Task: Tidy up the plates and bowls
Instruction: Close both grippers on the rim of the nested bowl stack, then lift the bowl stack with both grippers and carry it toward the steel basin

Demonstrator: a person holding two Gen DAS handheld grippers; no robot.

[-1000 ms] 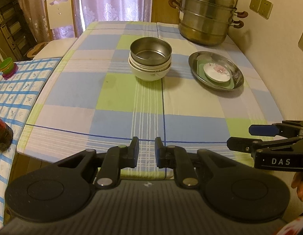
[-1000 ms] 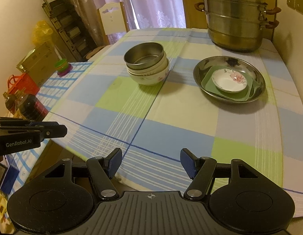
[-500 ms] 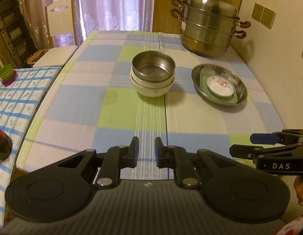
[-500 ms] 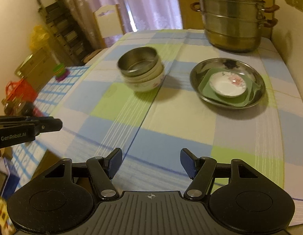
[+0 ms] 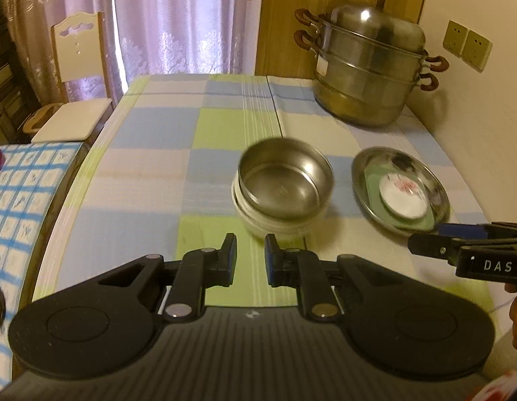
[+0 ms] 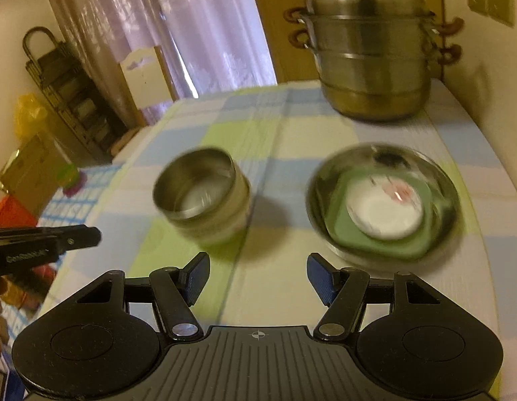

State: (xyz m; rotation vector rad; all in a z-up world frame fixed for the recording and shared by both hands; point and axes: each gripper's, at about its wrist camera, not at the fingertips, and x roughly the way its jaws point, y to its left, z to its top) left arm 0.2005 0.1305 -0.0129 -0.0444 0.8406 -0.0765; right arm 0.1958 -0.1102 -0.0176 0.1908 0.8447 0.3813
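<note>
Your left gripper (image 5: 250, 259) tilts down over the desk (image 5: 151, 180), jaws narrow with nothing between them; your right gripper (image 6: 258, 275) tilts likewise, jaws wide and empty. The bowl stack (image 5: 283, 187) sits just beyond the left jaws, the plates (image 6: 384, 200) ahead-right of the right jaws. Steamer pot (image 5: 367, 70) and curtains (image 5: 178, 20) stand farther back.

The letters "DAS" stand in white on the black side of the right gripper (image 5: 425, 238), seen at the right edge of the left wrist view. The left gripper (image 6: 97, 236) also has white letters on its black side in the right wrist view, but they are too blurry to read. No other words or numbers can be read.
</note>
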